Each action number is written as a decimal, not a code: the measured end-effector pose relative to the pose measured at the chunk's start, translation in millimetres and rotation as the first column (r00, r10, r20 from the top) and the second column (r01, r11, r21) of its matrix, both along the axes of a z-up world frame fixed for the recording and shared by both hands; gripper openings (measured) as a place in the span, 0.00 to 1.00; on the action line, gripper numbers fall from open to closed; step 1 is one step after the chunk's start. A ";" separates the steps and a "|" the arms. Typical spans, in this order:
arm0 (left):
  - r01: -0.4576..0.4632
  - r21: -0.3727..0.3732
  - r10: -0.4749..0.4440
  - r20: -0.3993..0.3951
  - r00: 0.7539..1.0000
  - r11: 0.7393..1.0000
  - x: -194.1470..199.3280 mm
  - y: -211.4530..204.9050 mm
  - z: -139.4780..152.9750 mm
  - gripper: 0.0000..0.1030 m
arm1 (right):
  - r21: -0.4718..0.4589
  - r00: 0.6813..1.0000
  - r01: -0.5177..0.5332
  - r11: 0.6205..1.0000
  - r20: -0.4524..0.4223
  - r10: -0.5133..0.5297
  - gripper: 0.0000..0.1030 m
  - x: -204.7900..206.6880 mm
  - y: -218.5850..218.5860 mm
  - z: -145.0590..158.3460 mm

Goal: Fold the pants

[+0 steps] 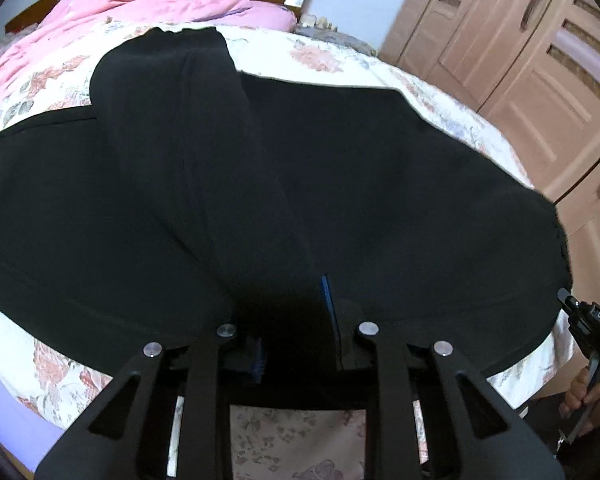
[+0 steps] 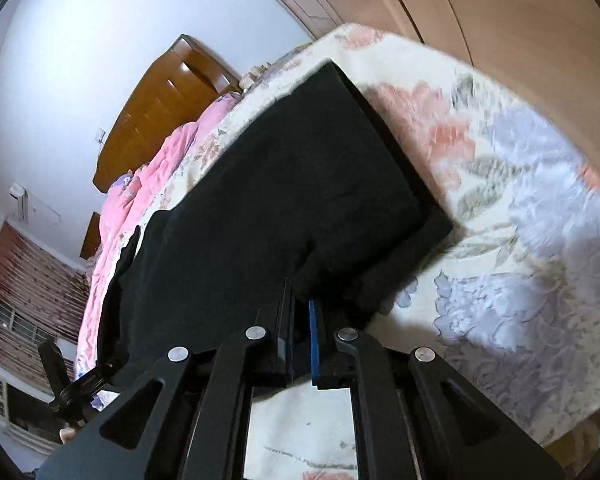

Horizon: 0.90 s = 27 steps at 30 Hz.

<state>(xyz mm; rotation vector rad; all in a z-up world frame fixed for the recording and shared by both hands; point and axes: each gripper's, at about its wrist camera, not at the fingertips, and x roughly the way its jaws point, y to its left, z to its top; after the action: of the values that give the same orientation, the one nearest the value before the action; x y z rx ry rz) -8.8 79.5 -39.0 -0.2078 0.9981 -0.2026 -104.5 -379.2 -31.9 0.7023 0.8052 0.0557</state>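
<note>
Pants [image 1: 260, 184], matte black, floral bedsheet [image 1: 440, 92]

Left hand-held gripper [image 1: 296, 320] pinches black pants [image 1: 340, 184] on floral bed [image 1: 52, 80].

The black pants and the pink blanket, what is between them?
In the left wrist view, a strip of flowery bedsheet lies between the black pants and the pink blanket. Nothing else sits on that strip.

The pants [image 1: 260, 184] were matt black cloth; the bedsheet [image 2: 500, 184] a floral woven fabric; the headboard [image 2: 160, 108] glossy varnished wood — the left gripper [image 1: 296, 320] matt black, metal-riveted.
</note>
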 end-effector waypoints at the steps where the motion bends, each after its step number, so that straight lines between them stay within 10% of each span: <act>1: 0.005 -0.004 -0.004 0.023 1.000 1.000 -1.9 0.8 7.9 0.22 | -0.014 1.000 -0.008 1.000 0.009 0.008 0.05 -1.0 1.7 5.8; 27: 0.077 0.083 -0.076 -0.017 0.997 0.994 -11.7 -3.6 -4.8 0.23 | -0.043 0.995 0.010 0.999 -0.094 -0.014 0.05 -5.9 -4.6 -14.2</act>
<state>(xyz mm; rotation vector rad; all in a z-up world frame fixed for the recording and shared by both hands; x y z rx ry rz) -20.5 75.9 -43.8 -0.0949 1.0267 -0.2294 -110.4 -383.8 -46.0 0.6735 0.8906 -0.0052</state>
